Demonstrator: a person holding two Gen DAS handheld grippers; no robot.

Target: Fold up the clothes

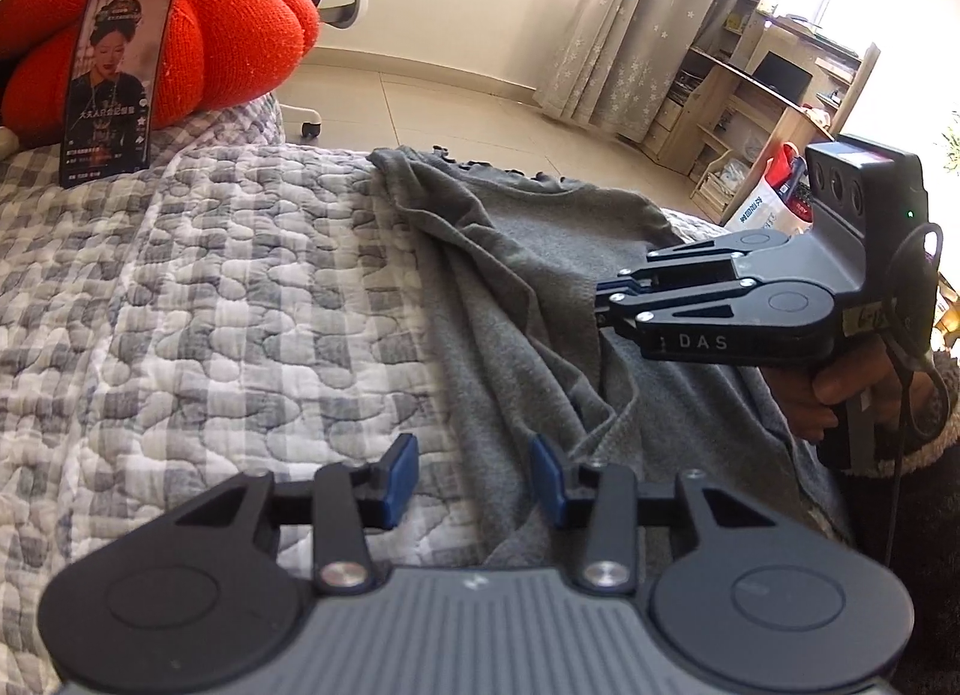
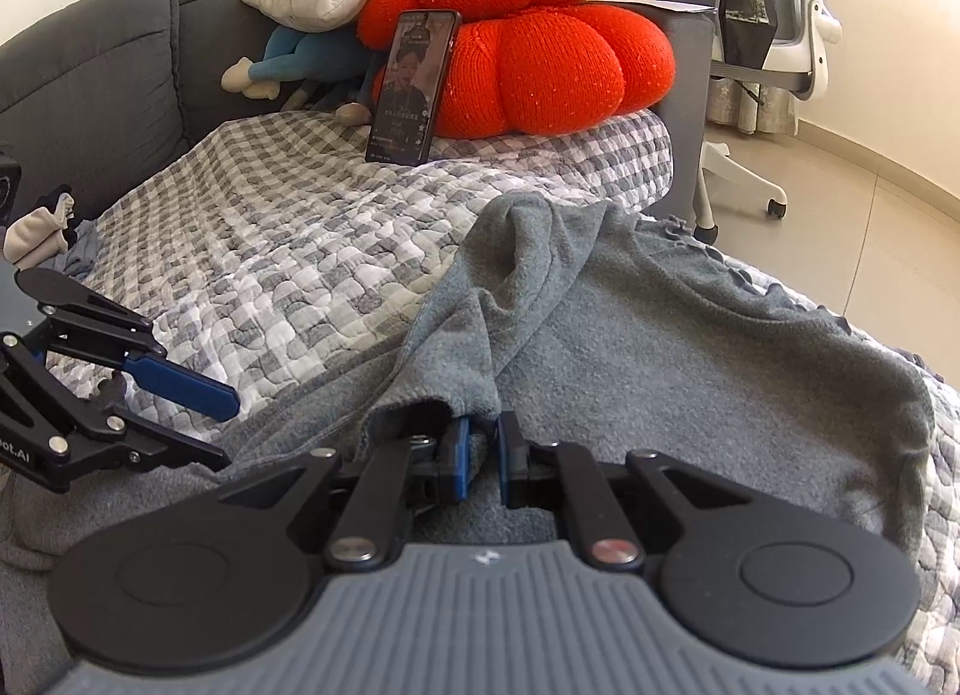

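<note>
Through the left wrist camera I see my left hand-held gripper [image 1: 474, 476] partly open with nothing between its blue pads, hanging just over the near edge of the grey garment [image 1: 528, 299]. That garment is my landmark: it lies rumpled on the checked quilt [image 1: 210, 275], with a long ridge of cloth running down its middle. To its right, my right hand-held gripper [image 1: 603, 299] reaches in sideways, jaws drawn together on a pinch of the grey cloth, a hand [image 1: 810, 395] on its grip. Beyond the garment's far left corner, a phone [image 1: 114, 83] leans against an orange cushion [image 1: 240, 35].

From the right wrist camera, the right hand-held gripper [image 2: 480, 455] sits nearly closed, and a fold of the garment [image 2: 690, 347] is caught between its pads, with a flap lifted and draped just behind them. The left hand-held gripper [image 2: 192, 395] comes in at the garment's left edge, its fingers [image 2: 180, 380] apart and empty, close above the cloth. Behind the garment I see the quilt [image 2: 270, 227], then the phone [image 2: 414, 89] and cushion [image 2: 540, 47].

I judge the folding barely begun: one edge is gripped and raised, but the garment is still bunched, unsmoothed, and no clean fold shows. Left to do, I think: a second grip with the left, spreading flat, then the folds.
</note>
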